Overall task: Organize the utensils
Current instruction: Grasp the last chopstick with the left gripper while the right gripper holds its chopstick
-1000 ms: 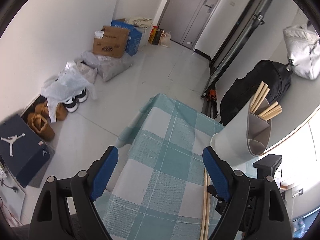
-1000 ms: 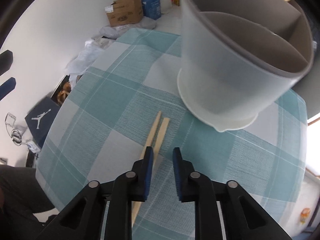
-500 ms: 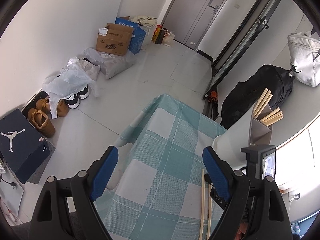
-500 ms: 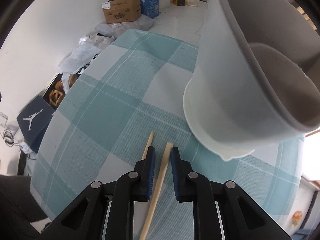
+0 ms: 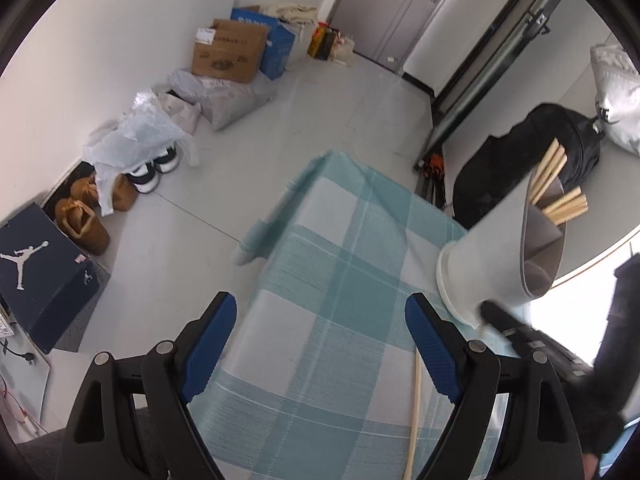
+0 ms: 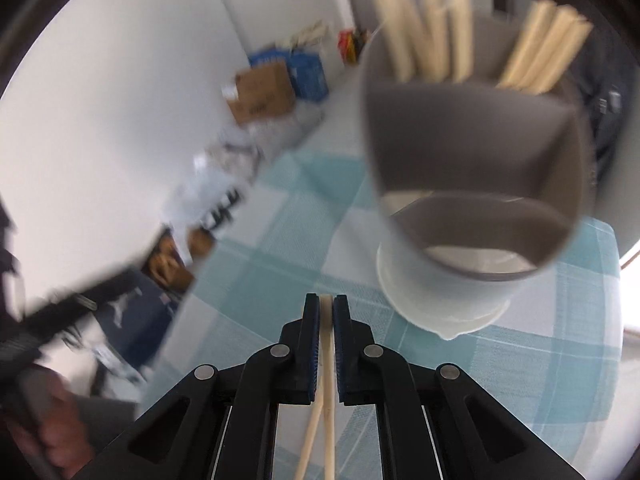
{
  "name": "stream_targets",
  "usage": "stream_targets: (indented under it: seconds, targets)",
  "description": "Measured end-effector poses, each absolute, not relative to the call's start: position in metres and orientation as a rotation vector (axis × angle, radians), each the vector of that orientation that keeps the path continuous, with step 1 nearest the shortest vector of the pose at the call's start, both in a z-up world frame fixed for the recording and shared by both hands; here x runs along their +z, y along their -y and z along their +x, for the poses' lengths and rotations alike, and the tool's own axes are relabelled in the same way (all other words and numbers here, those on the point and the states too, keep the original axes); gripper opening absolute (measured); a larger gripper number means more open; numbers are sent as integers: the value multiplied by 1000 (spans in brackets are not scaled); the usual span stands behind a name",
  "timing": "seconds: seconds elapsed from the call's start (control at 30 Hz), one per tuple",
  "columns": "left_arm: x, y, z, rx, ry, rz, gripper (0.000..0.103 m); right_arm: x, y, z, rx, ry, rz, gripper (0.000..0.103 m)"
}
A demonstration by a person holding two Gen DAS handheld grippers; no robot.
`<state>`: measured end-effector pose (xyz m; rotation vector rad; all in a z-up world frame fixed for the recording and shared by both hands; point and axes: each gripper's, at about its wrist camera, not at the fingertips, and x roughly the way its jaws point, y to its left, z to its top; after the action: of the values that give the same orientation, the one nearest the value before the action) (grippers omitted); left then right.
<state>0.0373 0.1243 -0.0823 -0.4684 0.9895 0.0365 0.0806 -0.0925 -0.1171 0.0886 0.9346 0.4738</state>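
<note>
My right gripper (image 6: 326, 308) has two wooden chopsticks (image 6: 327, 320) pinched between its blue pads, its jaws closing on them. It hangs above the teal checked tablecloth (image 6: 272, 248), just in front of the white divided holder (image 6: 472, 208). Several chopsticks (image 6: 440, 40) stand in the holder's far compartments; the near compartment looks bare. In the left wrist view my left gripper (image 5: 320, 344) stands open over the cloth (image 5: 344, 280) with nothing in it. The holder (image 5: 484, 276) is to its right. One chopstick (image 5: 414, 420) shows beside its right finger.
The cloth-covered table ends just left of my left gripper, with floor below. Cardboard boxes (image 5: 228, 52), shoes (image 5: 152, 168) and a dark shoebox (image 5: 36, 272) line the wall. A black bag (image 5: 532, 168) sits behind the holder. A person's hand (image 6: 52, 440) is at lower left.
My right gripper has shut on the two chopsticks and risen off the cloth, tilting so the holder's open top now faces it. The left gripper has barely shifted.
</note>
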Motion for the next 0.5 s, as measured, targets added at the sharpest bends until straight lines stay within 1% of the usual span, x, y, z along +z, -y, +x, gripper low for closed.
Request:
stream_targets:
  seconds: [0.2,0.3,0.4,0.5]
  targets:
    - [-90,-93,42,-40,-1053,-386,83,-96,146,61,499,-802,322,6]
    - [-99,-71,47,-79,-1116,-324,83,-99,179,55,505,-757,467,6]
    - [-107,-52,52,-112,-1163,-266,83,-103,207,53,465,-761,524,6]
    - [-112,-33,60,-129,-1202,-199,83,-104,226,50,444,-741,518,6]
